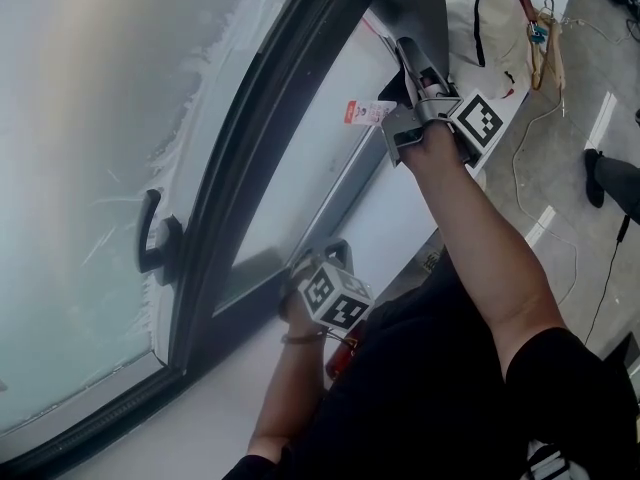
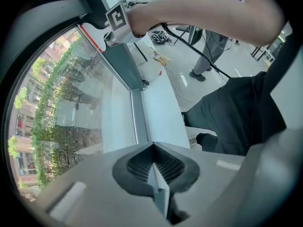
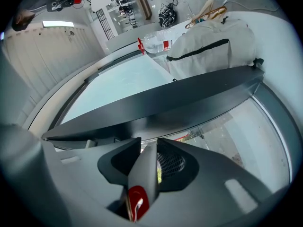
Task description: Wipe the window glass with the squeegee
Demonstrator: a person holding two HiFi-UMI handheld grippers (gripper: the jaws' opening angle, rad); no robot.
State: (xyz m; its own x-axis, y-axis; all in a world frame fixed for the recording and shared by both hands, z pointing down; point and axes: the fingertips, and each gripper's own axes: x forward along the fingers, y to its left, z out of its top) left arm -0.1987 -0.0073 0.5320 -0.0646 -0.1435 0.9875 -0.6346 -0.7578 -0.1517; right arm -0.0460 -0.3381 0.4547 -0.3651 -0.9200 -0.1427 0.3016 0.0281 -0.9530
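The squeegee's long dark blade (image 3: pixel 156 105) stretches across the right gripper view and lies against the window glass (image 1: pixel 300 168). In the head view the blade (image 1: pixel 415 8) is at the top centre. My right gripper (image 3: pixel 149 155) is shut on the squeegee's grey handle with its red end (image 3: pixel 136 203), and is held high against the pane (image 1: pixel 415 78). My left gripper (image 1: pixel 335 253) hangs low by the sill, its jaws (image 2: pixel 156 167) shut with nothing clearly between them. The right gripper's marker cube (image 2: pixel 118 18) also appears at the top of the left gripper view.
A dark window frame (image 1: pixel 250 168) with a black handle (image 1: pixel 150 233) splits off a streaky, foamy pane (image 1: pixel 80 168) on the left. On the white sill (image 2: pixel 161 112) sit a white bag (image 1: pixel 500 18), hangers (image 1: pixel 545 38) and a bottle (image 3: pixel 154 44). Another person stands nearby (image 2: pixel 213 41).
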